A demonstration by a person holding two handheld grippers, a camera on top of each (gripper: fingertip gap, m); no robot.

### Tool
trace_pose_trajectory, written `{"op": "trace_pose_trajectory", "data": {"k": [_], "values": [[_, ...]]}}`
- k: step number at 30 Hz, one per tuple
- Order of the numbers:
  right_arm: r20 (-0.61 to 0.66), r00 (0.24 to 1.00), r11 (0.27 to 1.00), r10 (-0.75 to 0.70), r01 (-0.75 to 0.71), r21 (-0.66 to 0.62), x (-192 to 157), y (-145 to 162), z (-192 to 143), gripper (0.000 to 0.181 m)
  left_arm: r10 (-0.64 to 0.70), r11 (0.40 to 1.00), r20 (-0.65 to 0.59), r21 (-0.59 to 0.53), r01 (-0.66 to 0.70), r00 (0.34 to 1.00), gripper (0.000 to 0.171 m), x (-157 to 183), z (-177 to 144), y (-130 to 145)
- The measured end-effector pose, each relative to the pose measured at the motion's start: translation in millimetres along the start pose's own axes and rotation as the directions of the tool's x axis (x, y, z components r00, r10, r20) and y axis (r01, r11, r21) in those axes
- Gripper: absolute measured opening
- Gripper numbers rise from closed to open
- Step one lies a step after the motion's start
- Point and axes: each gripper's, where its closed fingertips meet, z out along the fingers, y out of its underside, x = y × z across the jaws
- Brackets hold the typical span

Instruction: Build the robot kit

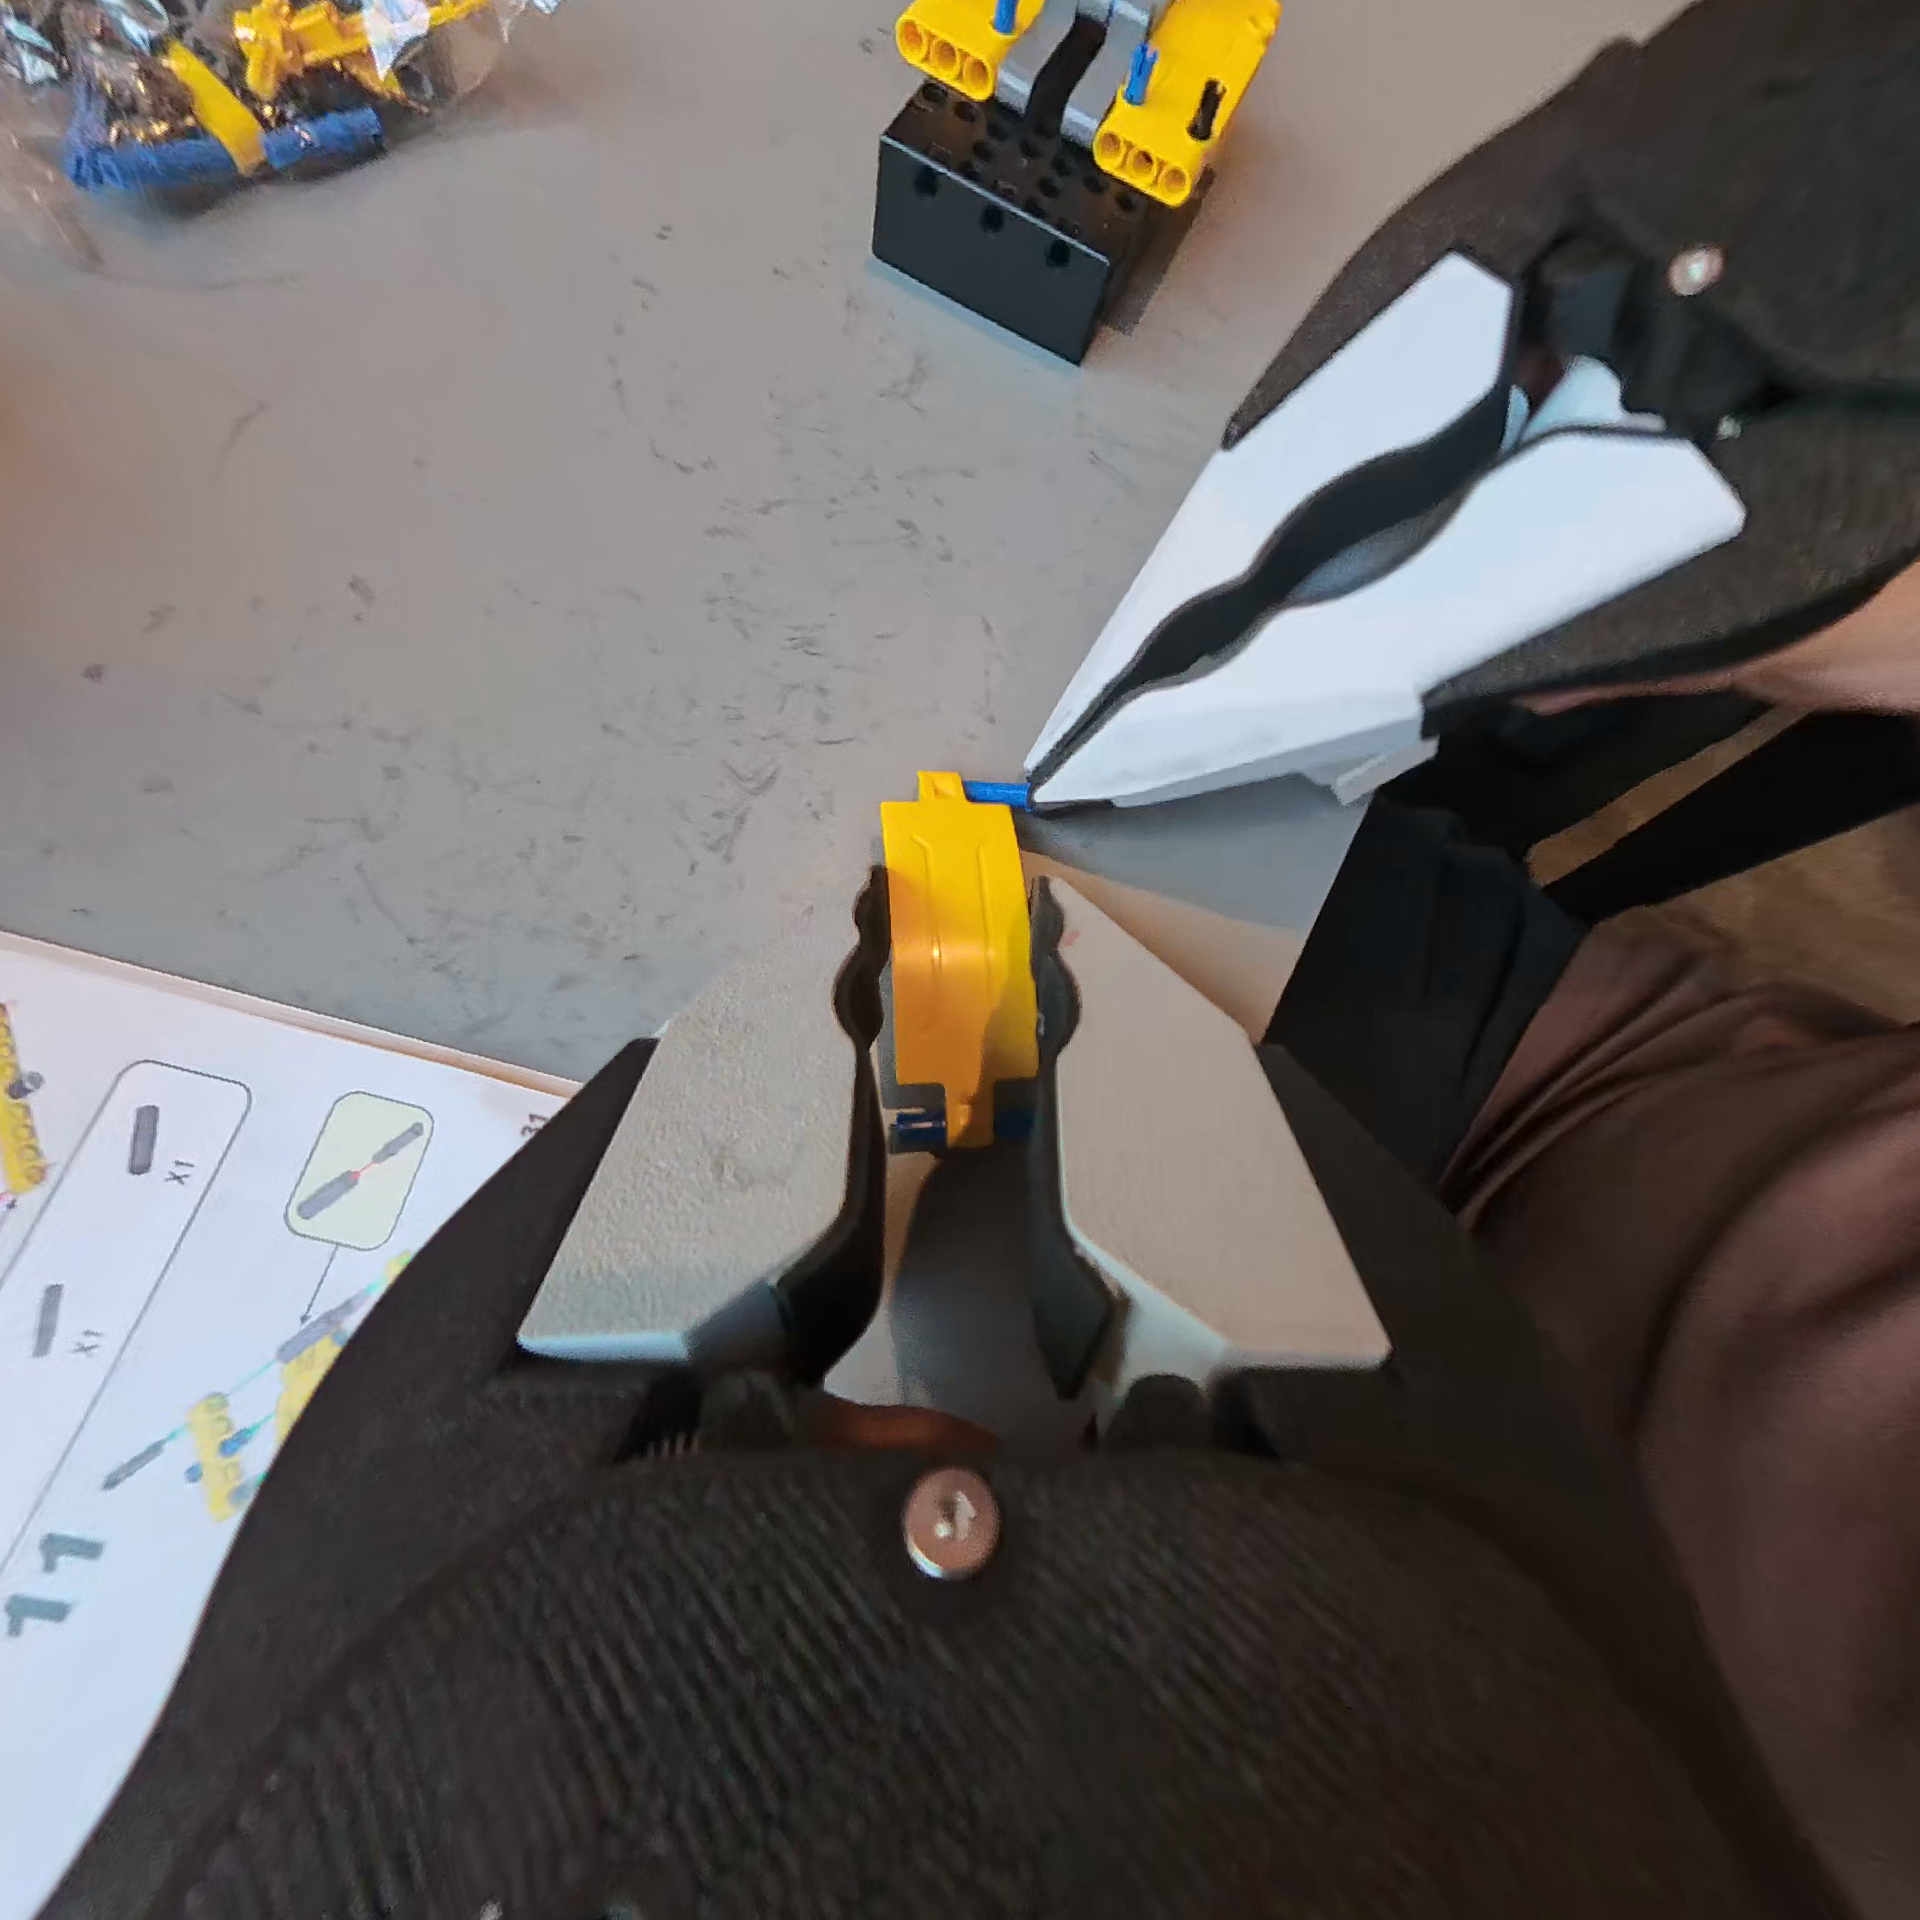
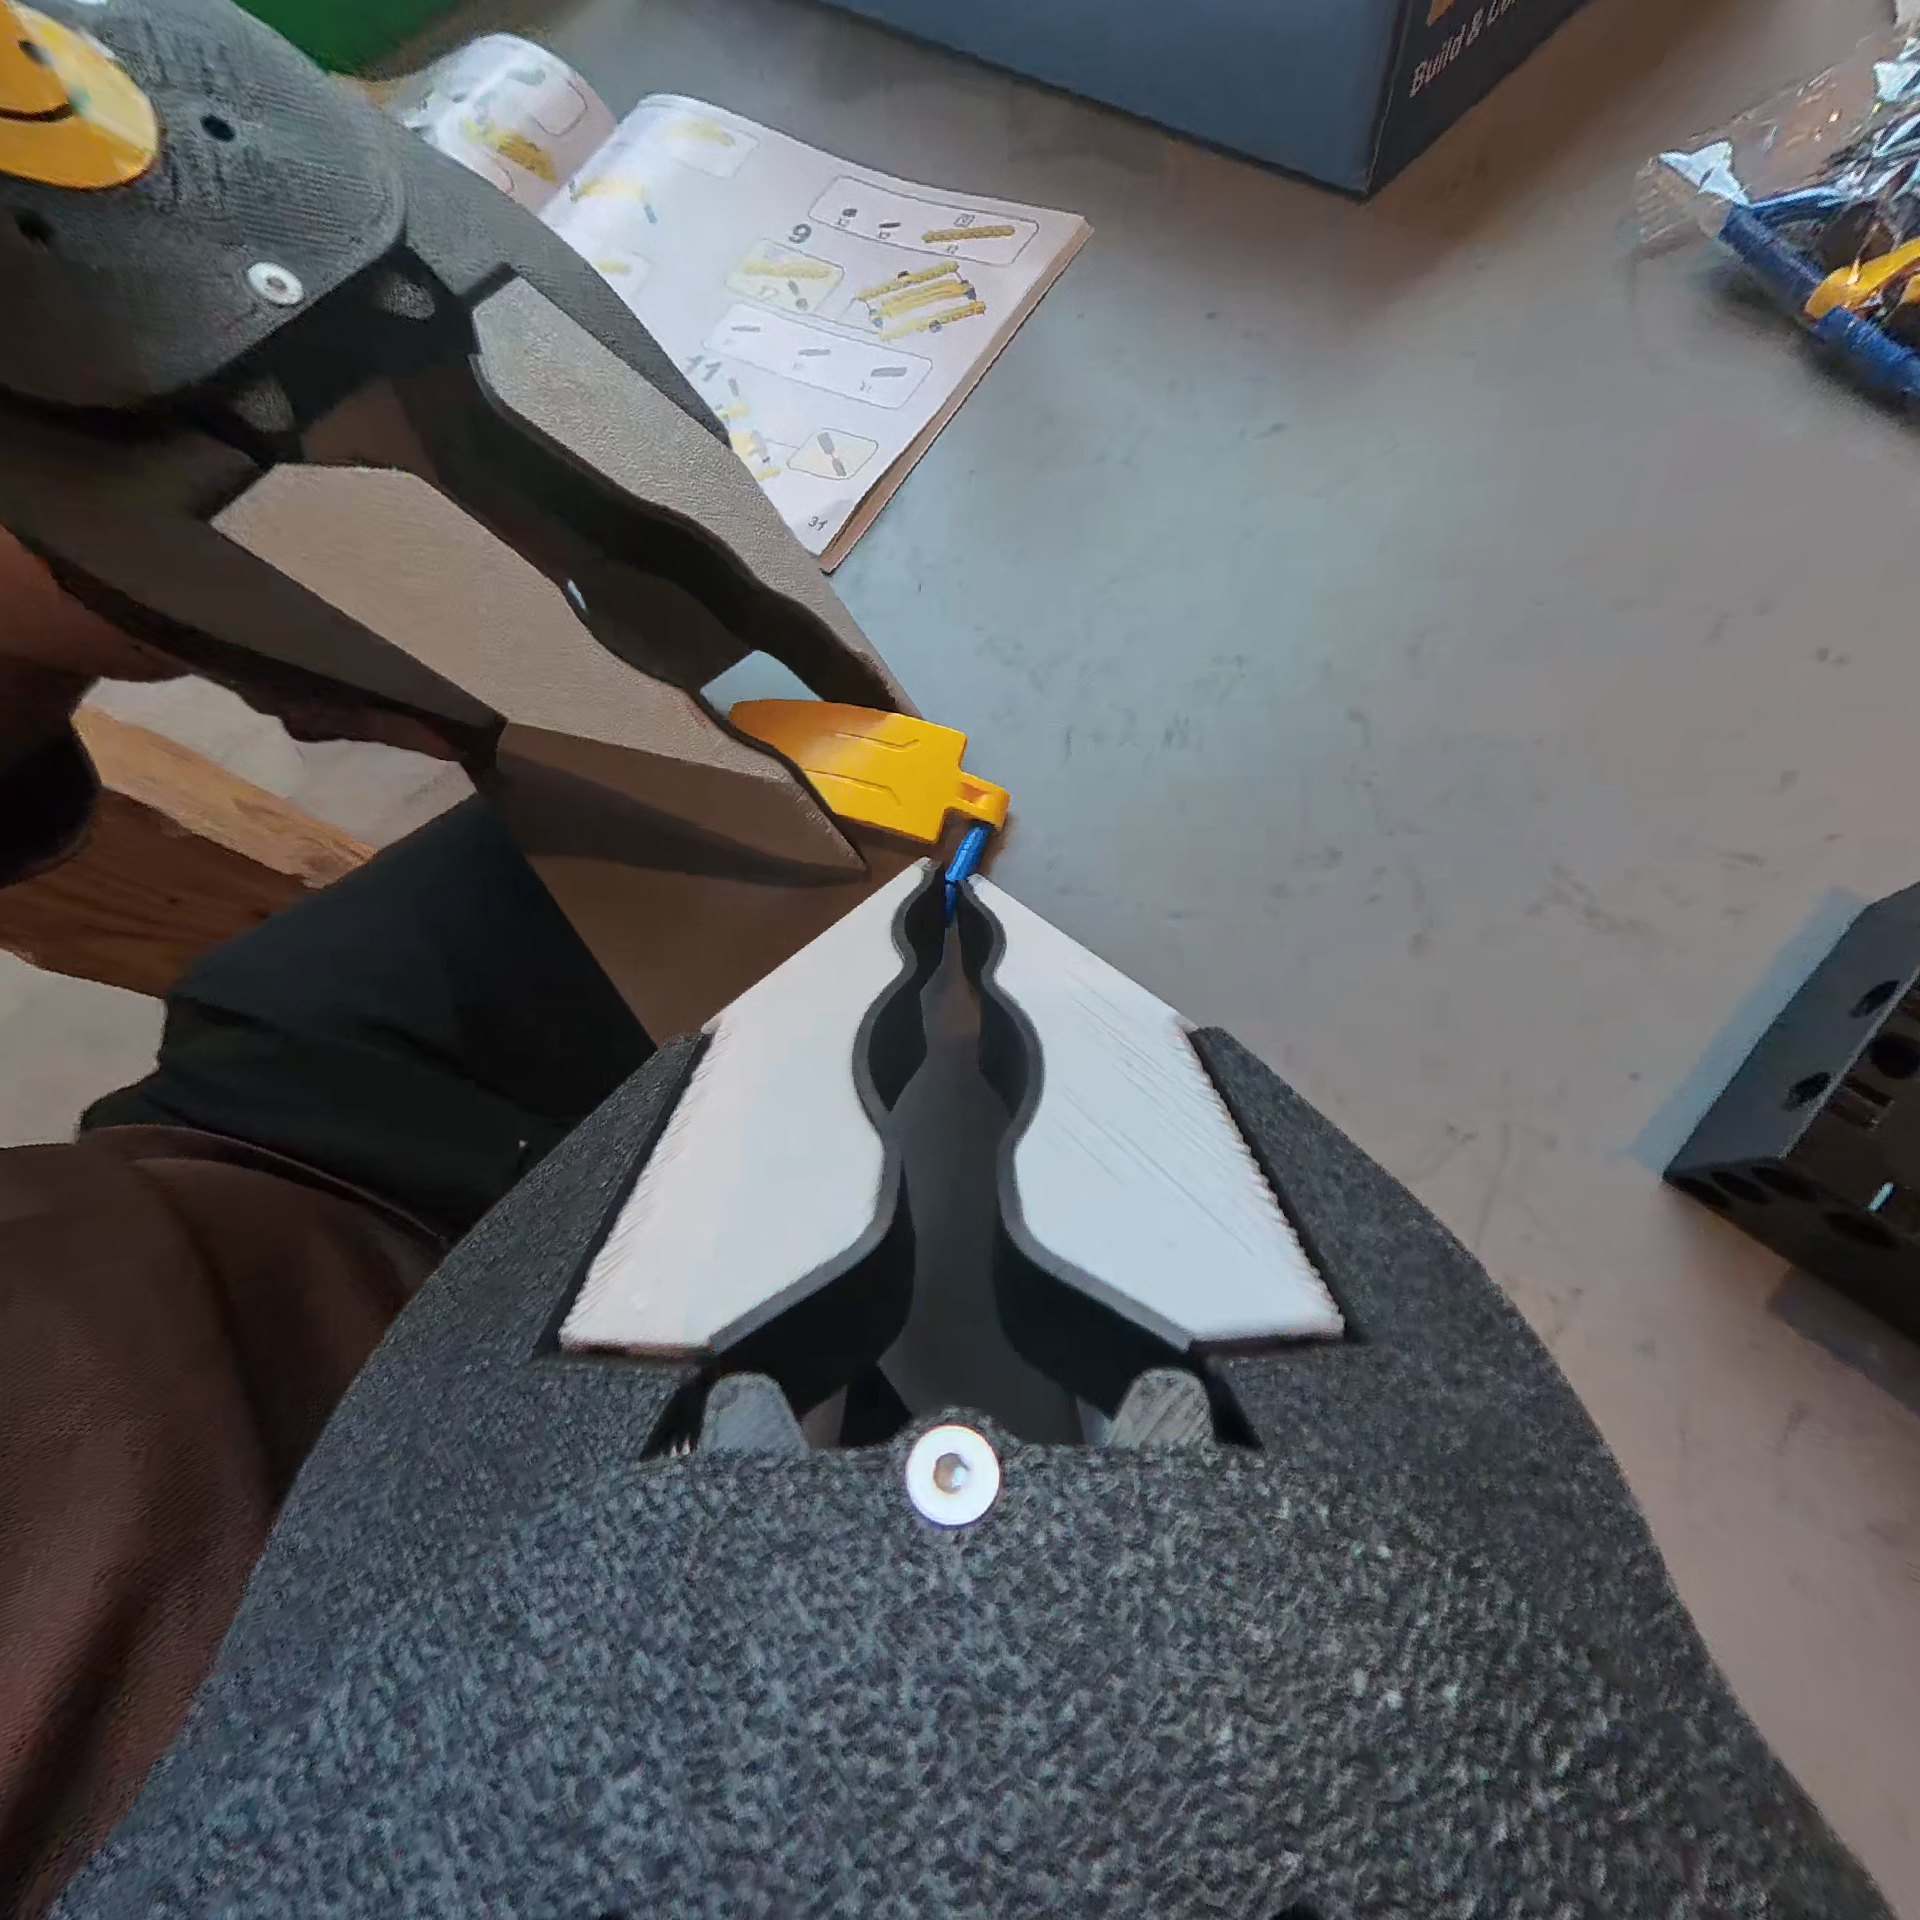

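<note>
My left gripper (image 1: 956,914) is shut on a yellow curved panel piece (image 1: 956,966) and holds it above the grey table (image 1: 468,623). A small blue pin (image 1: 995,794) sticks out sideways from the tab at the panel's far end. My right gripper (image 2: 951,883) is shut on that blue pin (image 2: 964,852) with its very tips. In the right wrist view the yellow panel (image 2: 873,764) pokes out of the left gripper (image 2: 831,769). In the left wrist view the right gripper (image 1: 1034,798) comes in from the right.
A black block with yellow and grey parts on top (image 1: 1039,208) stands farther back; it also shows at the right wrist view's edge (image 2: 1829,1122). An open instruction booklet (image 1: 156,1299) (image 2: 831,312) lies left. A clear bag of parts (image 1: 218,94) (image 2: 1808,239) and a dark box (image 2: 1299,83) lie beyond. Only a small space, under 4 cm, lies between the two pairs of fingers.
</note>
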Motion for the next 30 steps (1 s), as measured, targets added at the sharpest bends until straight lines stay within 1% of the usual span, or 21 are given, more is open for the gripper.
{"op": "trace_pose_trajectory", "data": {"k": [2,3,6,9,12,15,16,17,19,21,23,25,28,30], "values": [[-0.032,0.998,0.999,-0.051,0.052,0.015,-2,-1,1,0.0,-0.021,1.0,-0.013,0.002,0.021,1.0,0.024,0,0,0],[-0.027,0.997,0.997,-0.071,0.072,0.027,-6,-2,2,0.0,-0.032,0.999,-0.033,0.005,0.032,0.999,0.024,3,0,-1],[-0.08,0.988,0.99,-0.132,0.135,0.03,-4,-4,3,0.0,-0.094,0.995,-0.059,0.012,0.095,0.994,0.024,2,0,-3],[-0.104,0.986,0.992,-0.127,0.129,0.015,1,-3,5,0.0,-0.11,0.994,-0.081,0.011,0.111,0.991,0.024,2,-1,-2],[-0.106,0.985,0.99,-0.135,0.137,0.016,3,-2,3,0.0,-0.089,0.996,-0.027,0.017,0.09,0.996,0.024,-6,-3,-2],[-0.106,0.984,0.989,-0.142,0.146,0.033,5,-2,-3,0.0,-0.093,0.996,-0.038,0.015,0.093,0.995,0.024,-7,-4,-1],[-0.105,0.984,0.988,-0.145,0.149,0.029,7,-1,-4,0.007,-0.089,0.996,-0.04,0.014,0.09,0.995,0.023,-7,-4,-1],[-0.099,0.985,0.989,-0.144,0.146,0.022,8,1,-5,0.019,-0.087,0.996,-0.041,0.013,0.087,0.995,0.023,-7,-4,-1],[-0.076,0.987,0.99,-0.14,0.142,0.024,6,3,-8,0.025,-0.08,0.997,-0.04,0.012,0.081,0.996,0.023,-7,-4,-1],[-0.04,0.985,0.985,-0.167,0.168,0.024,0,3,-9,0.033,-0.066,0.998,-0.033,0.009,0.066,0.997,0.023,-7,-4,-1],[-0.022,0.976,0.976,-0.217,0.217,0.008,-4,5,-8,0.033,-0.062,0.998,-0.031,0.008,0.062,0.998,0.023,-7,-4,-1],[-0.047,0.969,0.97,-0.242,0.242,0.002,-2,5,-9,0.032,-0.064,0.998,-0.032,0.009,0.064,0.997,0.023,-7,-4,-1],[-0.088,0.969,0.973,-0.232,0.231,-0.012,3,7,-9,0.032,-0.063,0.998,-0.032,0.009,0.064,0.997,0.023,-7,-4,-1],[-0.08,0.968,0.971,-0.238,0.238,-0.014,0,8,-9,0.032,-0.059,0.998,-0.028,0.009,0.06,0.998,0.023,-7,-4,0]]}}
